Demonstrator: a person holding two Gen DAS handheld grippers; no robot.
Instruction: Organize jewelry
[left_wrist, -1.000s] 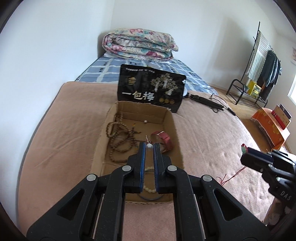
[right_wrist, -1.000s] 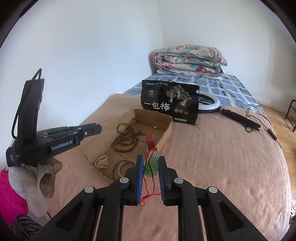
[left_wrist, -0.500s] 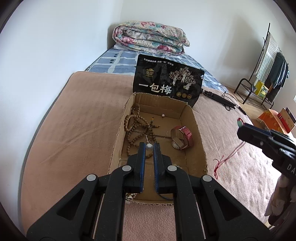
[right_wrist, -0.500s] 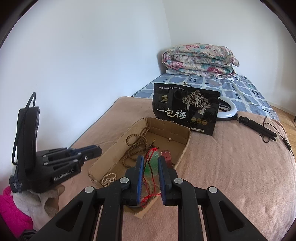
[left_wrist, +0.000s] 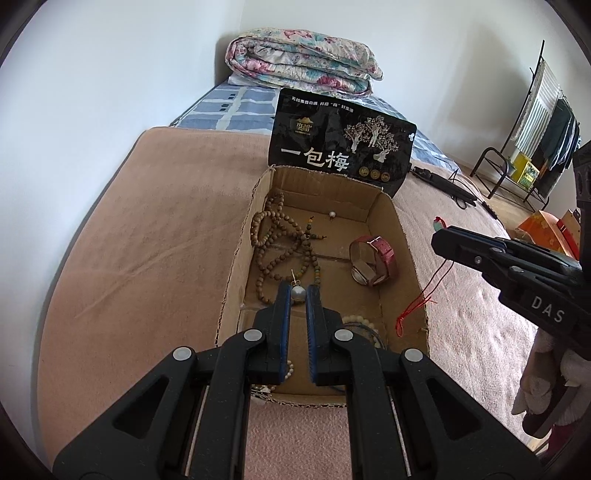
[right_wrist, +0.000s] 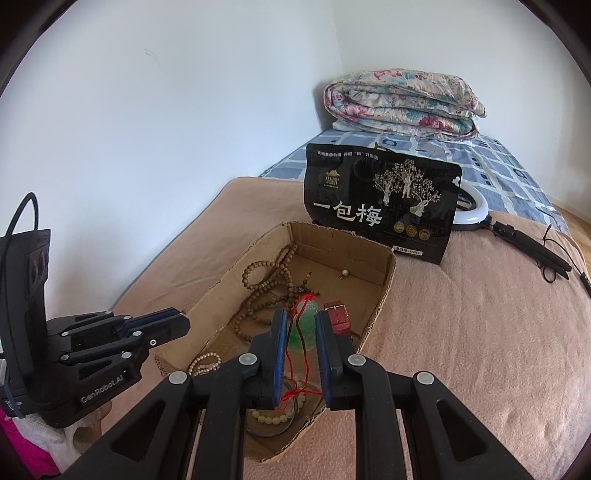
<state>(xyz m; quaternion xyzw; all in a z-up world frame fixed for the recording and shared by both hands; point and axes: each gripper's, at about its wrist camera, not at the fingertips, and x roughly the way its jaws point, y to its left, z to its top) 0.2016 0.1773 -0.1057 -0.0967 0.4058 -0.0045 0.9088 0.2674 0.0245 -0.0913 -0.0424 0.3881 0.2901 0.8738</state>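
Both grippers over the box for dropping: left fingers pinch pearl; right fingers clamp pendant.

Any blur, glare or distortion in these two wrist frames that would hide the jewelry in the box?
Left wrist: strong fisheye bending with dark corners, even daylight, no glare; the pearl in the left gripper and the beads in the box read sharp. Right wrist: same distortion; the green pendant in the right gripper is clear, soft shadows only.
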